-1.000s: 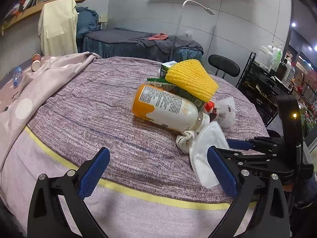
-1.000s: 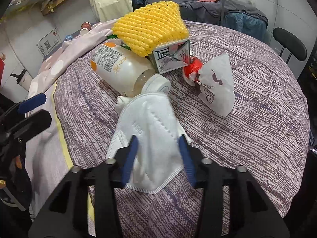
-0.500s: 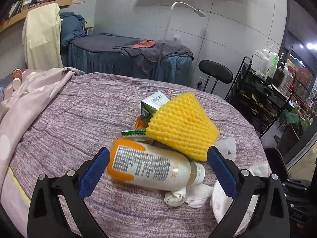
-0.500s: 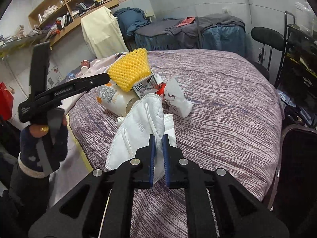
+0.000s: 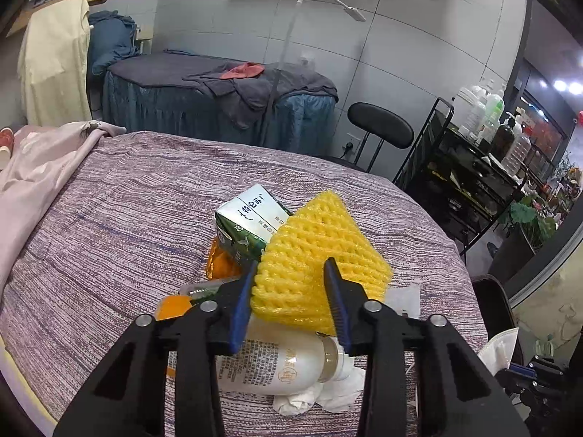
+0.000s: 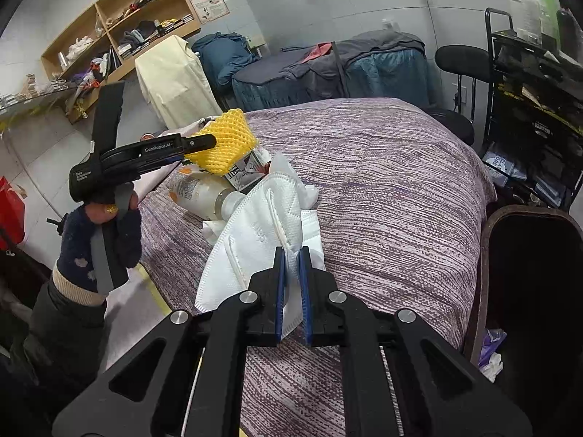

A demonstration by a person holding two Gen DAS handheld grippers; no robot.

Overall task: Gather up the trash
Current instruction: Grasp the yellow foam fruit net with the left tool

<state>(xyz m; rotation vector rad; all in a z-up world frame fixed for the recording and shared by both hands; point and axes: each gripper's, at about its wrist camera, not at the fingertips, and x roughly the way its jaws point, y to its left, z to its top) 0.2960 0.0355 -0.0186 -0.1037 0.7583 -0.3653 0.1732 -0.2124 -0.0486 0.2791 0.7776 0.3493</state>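
Note:
A yellow foam fruit net (image 5: 320,251) lies on a green-white drink carton (image 5: 247,218) and a white-orange bottle (image 5: 277,360) on the purple bedspread (image 5: 109,218). My left gripper (image 5: 291,266) is closing on the net, with both blue pads against its sides. Crumpled tissue (image 5: 309,397) lies under the bottle's neck. My right gripper (image 6: 290,255) is shut on a white face mask (image 6: 255,233), which hangs above the bedspread (image 6: 382,182). The right wrist view also shows the left gripper (image 6: 207,142) on the net (image 6: 226,142), above the bottle (image 6: 204,193).
A dark bin with a brown rim (image 6: 488,240) stands at the bed's right side. A pink blanket (image 5: 32,178) covers the left part of the bed. Behind it are a black chair (image 5: 379,127), a black cart with bottles (image 5: 473,153) and a covered massage table (image 5: 204,91).
The left gripper moved in over the trash pile and narrowed from wide open onto the yellow net. The right gripper shut on the mask and lifted it off the bedspread.

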